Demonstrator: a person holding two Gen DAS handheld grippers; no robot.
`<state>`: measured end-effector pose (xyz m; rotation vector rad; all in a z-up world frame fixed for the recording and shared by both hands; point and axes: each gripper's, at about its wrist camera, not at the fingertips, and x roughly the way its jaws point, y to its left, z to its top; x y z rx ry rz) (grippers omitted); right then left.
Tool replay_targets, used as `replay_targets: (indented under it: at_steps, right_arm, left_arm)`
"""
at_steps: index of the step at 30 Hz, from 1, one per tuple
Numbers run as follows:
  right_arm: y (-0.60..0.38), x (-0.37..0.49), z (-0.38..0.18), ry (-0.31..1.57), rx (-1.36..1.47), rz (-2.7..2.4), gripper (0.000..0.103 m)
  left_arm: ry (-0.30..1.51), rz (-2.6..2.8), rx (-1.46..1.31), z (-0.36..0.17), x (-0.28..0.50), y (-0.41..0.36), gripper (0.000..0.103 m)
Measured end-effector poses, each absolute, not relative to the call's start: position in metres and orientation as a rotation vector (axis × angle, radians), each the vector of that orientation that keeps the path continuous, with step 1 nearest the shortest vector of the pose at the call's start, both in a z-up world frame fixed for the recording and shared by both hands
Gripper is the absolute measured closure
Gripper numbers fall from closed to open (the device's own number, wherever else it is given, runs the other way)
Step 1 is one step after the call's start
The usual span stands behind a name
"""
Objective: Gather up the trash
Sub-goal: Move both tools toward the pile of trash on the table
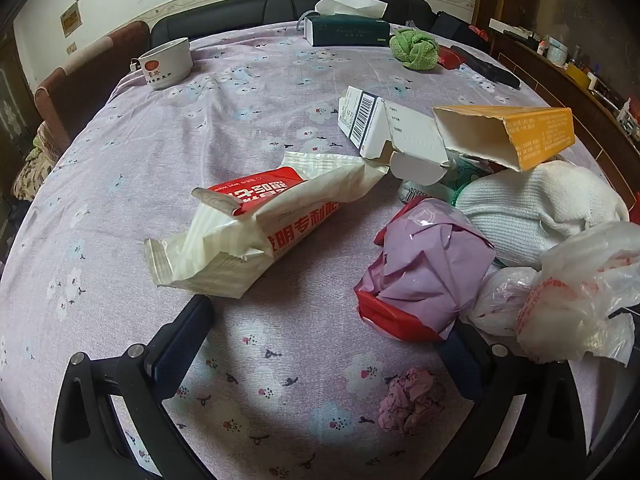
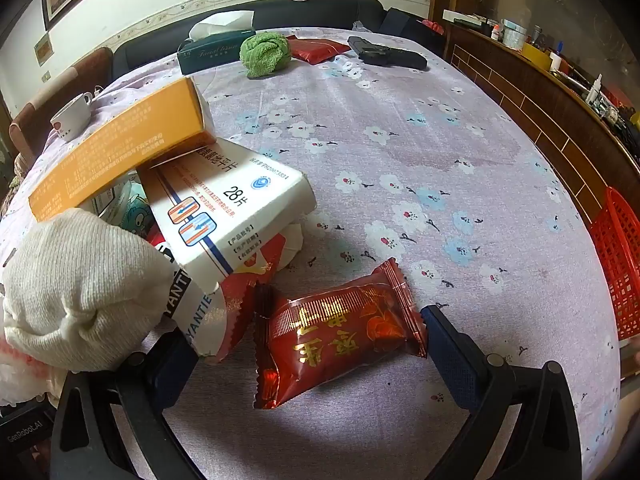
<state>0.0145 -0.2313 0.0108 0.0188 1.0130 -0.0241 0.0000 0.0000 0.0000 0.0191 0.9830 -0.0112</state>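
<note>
Trash lies on a round table with a lilac flowered cloth. In the left wrist view, my left gripper is open above the cloth. A torn wet-wipe packet lies just beyond its left finger. A crumpled purple-and-red wrapper touches its right finger. A small pink paper ball lies between the fingers, nearer the camera. In the right wrist view, my right gripper is open around a red snack packet lying flat. A white medicine box and an orange box are piled to the left.
A white knitted cloth and a plastic bag lie by the pile. A cup, a tissue box, a green cloth and a black object stand at the far side. A red basket stands off the right edge.
</note>
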Motion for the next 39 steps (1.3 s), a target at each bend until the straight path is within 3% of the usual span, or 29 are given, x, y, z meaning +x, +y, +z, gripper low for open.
replay_targets:
  at_steps: [18,32,39]
  right_arm:
    - [-0.231,0.015,0.011,1.013,0.019,-0.026,0.0]
    - [-0.236,0.01,0.013,1.051,0.002,0.05,0.0]
    - [-0.252,-0.037,0.04,0.939,-0.026,0.096,0.0]
  left_arm:
    - [0.978,0.0,0.023,0.001,0.0,0.0,0.0]
    - [0.761,0.044,0.071,0.038,-0.068,-0.01,0.0]
    - [0.608,0.065,0.015,0.064,-0.111,-0.019,0.0]
